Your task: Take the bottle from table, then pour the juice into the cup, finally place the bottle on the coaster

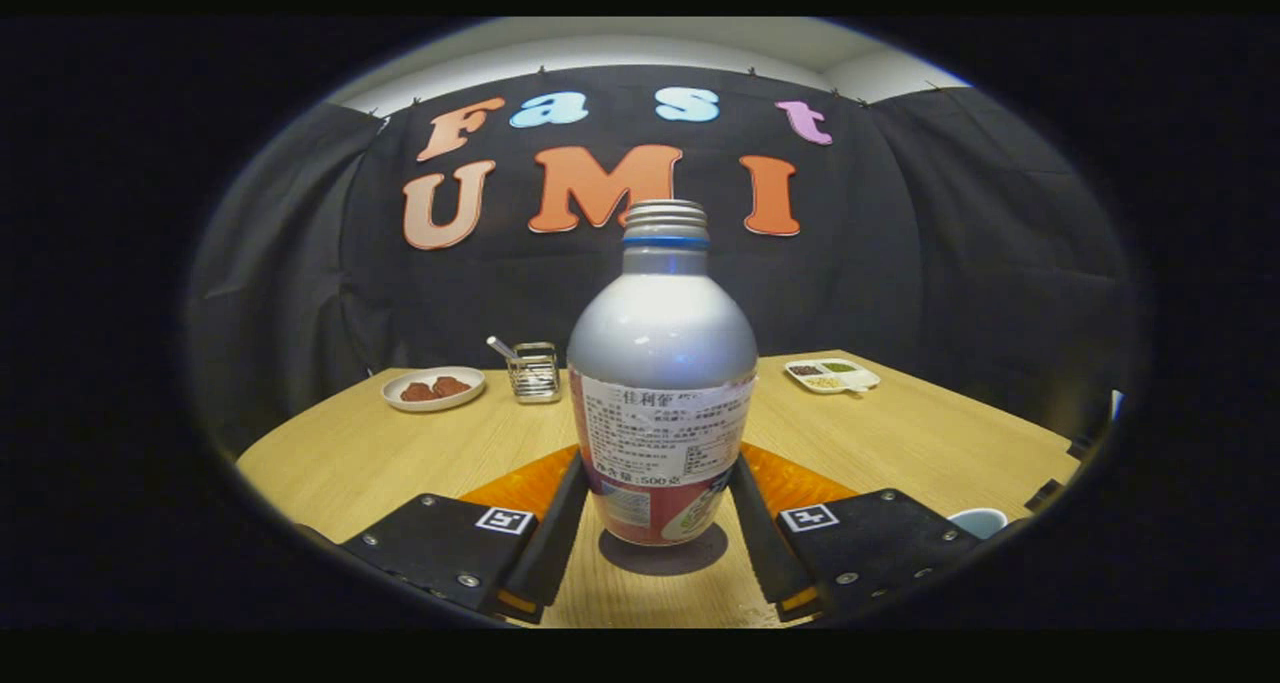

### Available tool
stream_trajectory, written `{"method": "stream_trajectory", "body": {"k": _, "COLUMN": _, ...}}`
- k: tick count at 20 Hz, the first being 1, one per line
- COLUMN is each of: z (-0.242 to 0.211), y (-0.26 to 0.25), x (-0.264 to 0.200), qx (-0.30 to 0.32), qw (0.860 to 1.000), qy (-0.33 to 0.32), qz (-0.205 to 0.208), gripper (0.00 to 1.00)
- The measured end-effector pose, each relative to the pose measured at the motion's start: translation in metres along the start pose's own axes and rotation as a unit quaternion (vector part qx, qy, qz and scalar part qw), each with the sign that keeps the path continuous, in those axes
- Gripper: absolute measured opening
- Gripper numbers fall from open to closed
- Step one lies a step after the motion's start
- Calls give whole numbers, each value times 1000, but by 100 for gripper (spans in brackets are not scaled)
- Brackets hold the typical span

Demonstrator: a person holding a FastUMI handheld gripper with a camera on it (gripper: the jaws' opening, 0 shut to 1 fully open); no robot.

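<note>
A silver metal bottle with a screw cap, a white label and a red lower band stands upright between my fingers. My gripper is shut on its lower body, with one fingertip against each side. A dark shadow lies on the wood right under its base; I cannot tell if the base touches the table. Just beyond the fingertips an orange coaster lies flat, partly hidden by the bottle. The rim of a pale cup peeks out beside my right finger.
On the wooden table, a white plate with brown food and a small metal rack sit at the far left. A divided white dish sits at the far right. Black cloth walls the booth.
</note>
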State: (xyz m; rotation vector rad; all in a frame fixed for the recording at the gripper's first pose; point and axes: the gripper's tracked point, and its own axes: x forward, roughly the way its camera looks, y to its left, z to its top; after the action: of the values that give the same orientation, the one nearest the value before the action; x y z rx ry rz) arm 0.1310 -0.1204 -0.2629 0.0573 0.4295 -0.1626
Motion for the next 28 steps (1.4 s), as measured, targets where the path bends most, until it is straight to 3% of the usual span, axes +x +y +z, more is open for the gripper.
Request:
{"method": "stream_trajectory", "body": {"k": 15, "z": -57, "y": -3, "x": 19, "qx": 6, "qw": 998, "qy": 66, "qz": 10, "gripper": 75}}
{"method": "stream_trajectory", "body": {"k": 18, "z": -71, "y": -4, "x": 18, "qx": 4, "qw": 996, "qy": 86, "qz": 7, "gripper": 80}}
{"method": "stream_trajectory", "body": {"k": 23, "z": -68, "y": -6, "x": 1, "qx": -53, "qw": 994, "qy": 95, "qz": 0, "gripper": 91}}
{"method": "stream_trajectory", "body": {"k": 28, "z": -28, "y": -2, "x": -33, "qx": -74, "qw": 996, "qy": 46, "qz": -3, "gripper": 93}}
